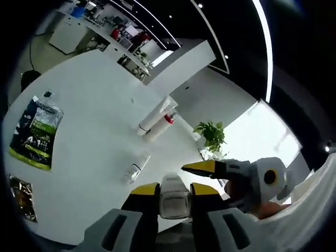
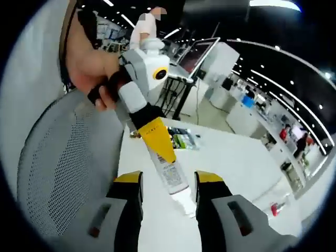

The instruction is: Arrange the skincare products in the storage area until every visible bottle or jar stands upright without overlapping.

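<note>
The big white table (image 1: 100, 131) has a green and black pouch (image 1: 35, 131) lying flat near one edge, a white tube (image 1: 156, 114) lying next to a bottle with a red cap (image 1: 160, 127) in the middle, and a small clear bottle (image 1: 135, 168) lying on its side closer in. The left gripper (image 1: 175, 195) has its jaws closed on a clear bottle with a white cap (image 1: 174, 197), lifted up over the table. The right gripper (image 2: 168, 181) has its jaws wide apart with that clear bottle between them, and I cannot tell if they touch it.
</note>
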Demonstrator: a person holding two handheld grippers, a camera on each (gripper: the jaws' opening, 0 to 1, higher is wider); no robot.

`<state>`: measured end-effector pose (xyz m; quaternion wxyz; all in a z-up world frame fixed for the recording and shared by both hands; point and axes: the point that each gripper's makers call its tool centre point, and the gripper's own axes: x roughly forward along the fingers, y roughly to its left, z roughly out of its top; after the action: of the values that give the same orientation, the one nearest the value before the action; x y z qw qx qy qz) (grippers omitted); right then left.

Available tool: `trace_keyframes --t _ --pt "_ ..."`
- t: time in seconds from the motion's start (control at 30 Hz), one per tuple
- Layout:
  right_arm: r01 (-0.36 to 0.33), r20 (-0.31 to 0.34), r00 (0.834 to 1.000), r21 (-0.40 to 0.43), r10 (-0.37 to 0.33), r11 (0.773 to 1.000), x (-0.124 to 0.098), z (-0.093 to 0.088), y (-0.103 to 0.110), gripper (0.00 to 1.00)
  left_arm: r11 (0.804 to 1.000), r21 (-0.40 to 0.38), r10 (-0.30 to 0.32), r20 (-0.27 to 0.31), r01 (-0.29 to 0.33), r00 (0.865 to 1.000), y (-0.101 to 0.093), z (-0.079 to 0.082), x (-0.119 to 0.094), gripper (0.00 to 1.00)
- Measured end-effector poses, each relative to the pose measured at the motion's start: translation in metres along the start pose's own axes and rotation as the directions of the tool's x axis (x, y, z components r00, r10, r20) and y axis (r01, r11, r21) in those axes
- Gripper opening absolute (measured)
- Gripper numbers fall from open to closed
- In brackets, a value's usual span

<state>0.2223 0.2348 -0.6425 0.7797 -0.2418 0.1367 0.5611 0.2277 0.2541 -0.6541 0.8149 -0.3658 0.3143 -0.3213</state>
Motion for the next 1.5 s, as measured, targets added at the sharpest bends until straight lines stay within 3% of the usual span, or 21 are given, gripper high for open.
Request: trace_keyframes --t 0.1,0.2,0.3,0.4,0.43,0.57,0.6,0.63,0.67,0.7,0.73,0.77,0.87,0.9,0.97,1.03,1.1,1.2,1.4,1.43,1.5 --pt "0.02 0.069 0.997 0.197 -0.034 0.98 -0.009 0.004 -0.01 0.41 1.0 0.007 0.005 0.036 -0.005 0.999 0.001 0.009 -0.004 0.22" --pt "-0.004 0.078 0.996 0.421 -0.032 0.907 -0.013 -0.005 -0.013 0.5 1.0 0.006 -0.004 0.081 0.004 0.997 0.0 0.02 -0.007 0.22" --pt "-0.046 0.104 0.994 0.511 -0.009 0.858 -0.014 -0.006 -0.009 0.53 0.999 0.033 -0.028 0.118 0.025 0.993 -0.007 0.029 -0.009 0.22" --pt "-0.149 0.183 0.982 0.644 0.039 0.751 -0.013 0.003 0.001 0.51 0.998 0.057 -0.049 0.138 0.042 0.989 -0.012 0.034 -0.01 0.22" --pt "-0.196 0.211 0.975 0.701 0.063 0.686 -0.011 0.006 0.006 0.5 0.996 0.078 -0.058 0.148 0.047 0.987 -0.015 0.036 -0.01 0.22" --pt "-0.314 0.322 0.943 0.791 0.08 0.525 -0.008 0.019 0.011 0.48 0.991 0.117 -0.077 0.148 0.06 0.986 -0.02 0.037 -0.007 0.22" --pt "-0.329 0.34 0.938 0.807 0.071 0.491 -0.008 0.021 0.01 0.48 0.988 0.138 -0.084 0.141 0.064 0.986 -0.023 0.037 -0.007 0.22" --pt "-0.359 0.379 0.925 0.828 0.042 0.431 -0.009 0.026 0.005 0.49 0.985 0.157 -0.089 0.135 0.068 0.987 -0.024 0.035 -0.006 0.22" --pt "-0.378 0.4 0.916 0.837 0.028 0.396 -0.009 0.028 0.002 0.49 0.981 0.18 -0.1 0.12 0.077 0.988 -0.027 0.033 -0.006 0.22" --pt "-0.401 0.426 0.905 0.854 -0.005 0.331 -0.011 0.03 -0.004 0.49 0.977 0.199 -0.106 0.113 0.082 0.988 -0.028 0.031 -0.005 0.22" --pt "-0.411 0.439 0.898 0.864 -0.036 0.291 -0.012 0.03 -0.01 0.5 0.971 0.224 -0.114 0.109 0.088 0.987 -0.031 0.03 -0.005 0.22" --pt "-0.419 0.443 0.894 0.878 -0.063 0.23 -0.013 0.029 -0.015 0.5 0.967 0.236 -0.119 0.105 0.092 0.987 -0.033 0.029 -0.005 0.22" --pt "-0.424 0.443 0.892 0.889 -0.088 0.175 -0.012 0.025 -0.02 0.49 0.96 0.261 -0.127 0.097 0.098 0.987 -0.034 0.026 -0.004 0.22" --pt "-0.418 0.437 0.895 0.891 -0.089 0.177 -0.012 0.022 -0.021 0.49 0.96 0.263 -0.126 0.093 0.098 0.988 -0.034 0.026 -0.004 0.22" --pt "-0.42 0.437 0.894 0.895 -0.105 0.147 -0.012 0.021 -0.023 0.47 0.956 0.276 -0.125 0.087 0.097 0.988 -0.032 0.024 -0.004 0.22" --pt "-0.428 0.438 0.89 0.898 -0.127 0.102 -0.012 0.02 -0.027 0.46 0.953 0.286 -0.131 0.086 0.102 0.988 -0.032 0.024 -0.004 0.22" --pt "-0.416 0.426 0.893 0.904 -0.145 0.095 -0.012 0.016 -0.03 0.45 0.941 0.306 -0.171 0.071 0.142 0.983 -0.038 0.022 -0.004 0.22" --pt "-0.415 0.415 0.893 0.909 -0.175 0.04 -0.012 0.011 -0.035 0.44 0.923 0.355 -0.177 0.047 0.149 0.983 -0.04 0.016 -0.003 0.22" --pt "-0.404 0.394 0.897 0.915 -0.201 -0.013 -0.014 -0.001 -0.038 0.29 0.888 0.431 -0.186 0.014 0.161 0.983 -0.043 0.007 -0.001 0.22" --pt "-0.406 0.392 0.898 0.913 -0.2 -0.033 -0.013 -0.001 -0.037 0.28 0.883 0.44 -0.184 0.004 0.164 0.983 -0.042 0.006 -0.001 0.22" --pt "-0.406 0.392 0.899 0.913 -0.196 -0.033 -0.013 -0.002 -0.036 0.28 0.878 0.448 -0.184 -0.01 0.169 0.983 -0.041 0.005 -0.002 0.22"
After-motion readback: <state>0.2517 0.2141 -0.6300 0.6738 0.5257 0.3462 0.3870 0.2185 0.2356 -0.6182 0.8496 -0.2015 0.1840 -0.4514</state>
